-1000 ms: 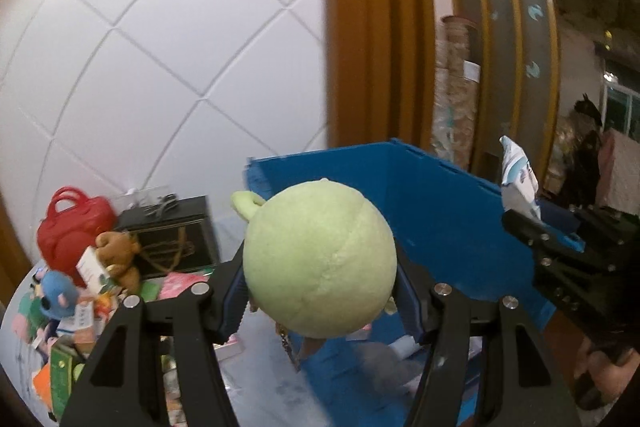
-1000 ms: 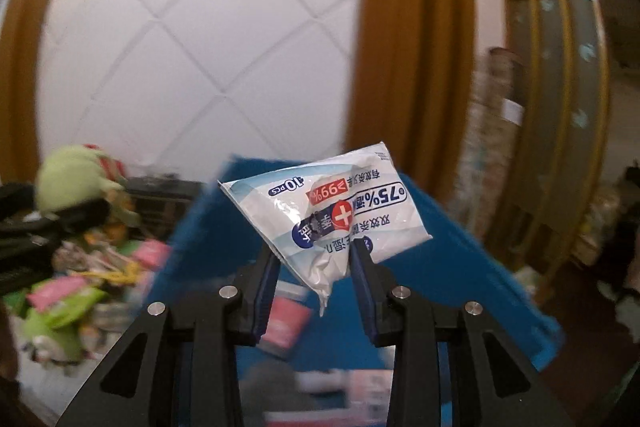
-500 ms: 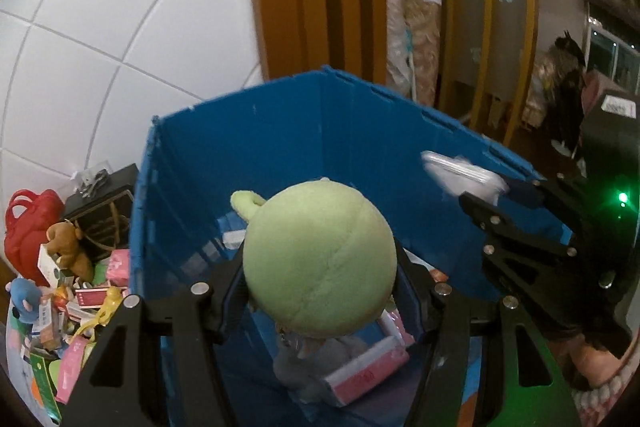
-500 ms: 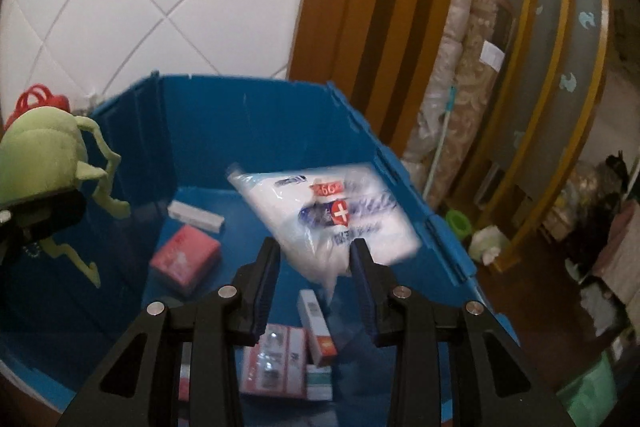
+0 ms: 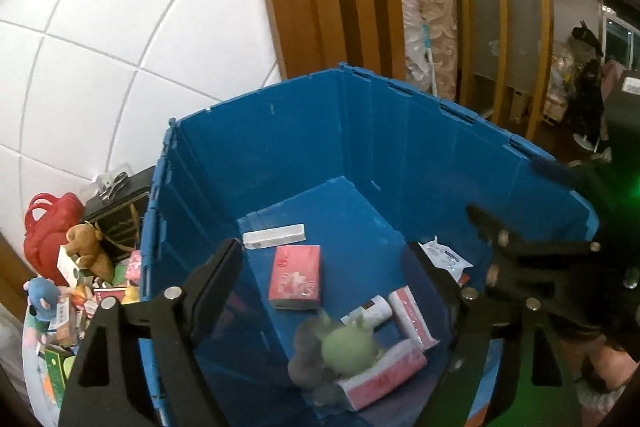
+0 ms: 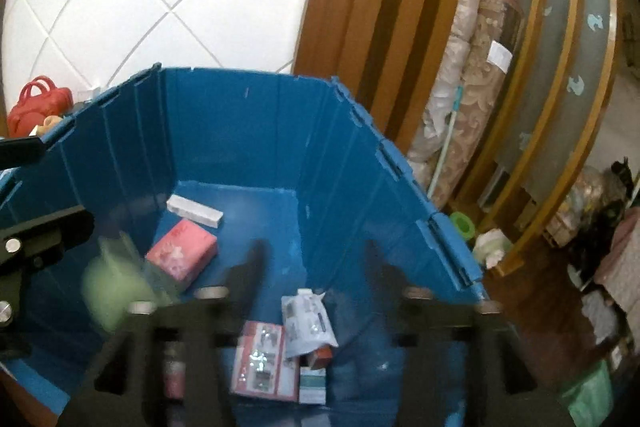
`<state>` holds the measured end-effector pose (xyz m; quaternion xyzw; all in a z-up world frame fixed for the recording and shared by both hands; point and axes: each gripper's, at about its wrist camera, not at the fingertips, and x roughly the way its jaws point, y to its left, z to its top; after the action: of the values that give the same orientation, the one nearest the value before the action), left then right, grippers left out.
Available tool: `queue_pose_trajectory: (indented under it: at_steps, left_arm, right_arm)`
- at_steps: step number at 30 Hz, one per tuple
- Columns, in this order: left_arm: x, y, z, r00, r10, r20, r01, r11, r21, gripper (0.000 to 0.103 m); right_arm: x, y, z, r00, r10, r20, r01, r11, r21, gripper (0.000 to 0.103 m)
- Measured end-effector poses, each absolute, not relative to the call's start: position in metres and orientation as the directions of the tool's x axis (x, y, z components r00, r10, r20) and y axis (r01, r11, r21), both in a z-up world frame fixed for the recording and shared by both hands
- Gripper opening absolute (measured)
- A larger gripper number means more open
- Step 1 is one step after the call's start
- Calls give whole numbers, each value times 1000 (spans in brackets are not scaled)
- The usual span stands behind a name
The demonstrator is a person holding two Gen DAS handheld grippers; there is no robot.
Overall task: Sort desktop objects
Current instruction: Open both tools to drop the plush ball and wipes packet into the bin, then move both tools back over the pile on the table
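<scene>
Both grippers hang above a blue bin (image 5: 360, 77) (image 6: 240, 74). My left gripper (image 5: 322, 253) has its jaws opening and nothing sits between them. The green plush ball (image 5: 346, 347) is below it among boxes on the bin floor, blurred, and shows as a green smear (image 6: 108, 291) in the right wrist view. My right gripper (image 6: 314, 253) also has its jaws opening, and they are blurred and empty. The white wet-wipes pack (image 6: 306, 323) (image 5: 446, 259) lies on packs at the bin bottom. The right gripper (image 5: 520, 255) stands at the bin's right side.
A pink tissue pack (image 5: 296, 277) and a long white box (image 5: 274, 235) lie in the bin. Left of the bin is a crowded pile: red handbag (image 5: 44, 223), brown teddy (image 5: 86, 243), blue plush (image 5: 42, 297), black box (image 5: 120, 211). Fabric rolls (image 5: 432, 27) stand behind.
Both grippers swung over the blue bin and their jaws spread. The green plush ball and the wipes pack left the jaws and dropped into the bin.
</scene>
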<state>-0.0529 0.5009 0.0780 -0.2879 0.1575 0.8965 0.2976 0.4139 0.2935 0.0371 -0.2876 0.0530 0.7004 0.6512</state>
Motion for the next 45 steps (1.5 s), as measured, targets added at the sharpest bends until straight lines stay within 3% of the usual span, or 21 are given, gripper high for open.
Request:
queue_pose_trajectory:
  at_steps: [1,5,16,22,38,45]
  left_arm:
    - [-52,498,79,-659,447,-605,-622,-776,105,81]
    - [-48,486,86,-670,475,-571,-624,-777,86,81]
    - [-37,412,114,-757,496,-425,-557,-830,23,81]
    - [-45,351,117,-824,418,-383,-466,-884,37,81]
    - [-81,167,82,-876,185,-445,-213,-977,14,81]
    - [-100,73,32,-836,26,-548,-56,-998,38,81]
  right_arm:
    - [413,291,39,15,888,-460,-941,-143,-306,96]
    - [406,277,45,33,912,-408,-929,-123,-350,103]
    - [372,247,63,-4,947,-322,-913,-135,-385,103]
    - [324,229,67,-87,951,-297,-894,-205,-397,103]
    - [160,169,59,-373,879,-298,-794,-469,-387,103]
    - [100,168,27,-483,779,-400,-730,-610,-308,103]
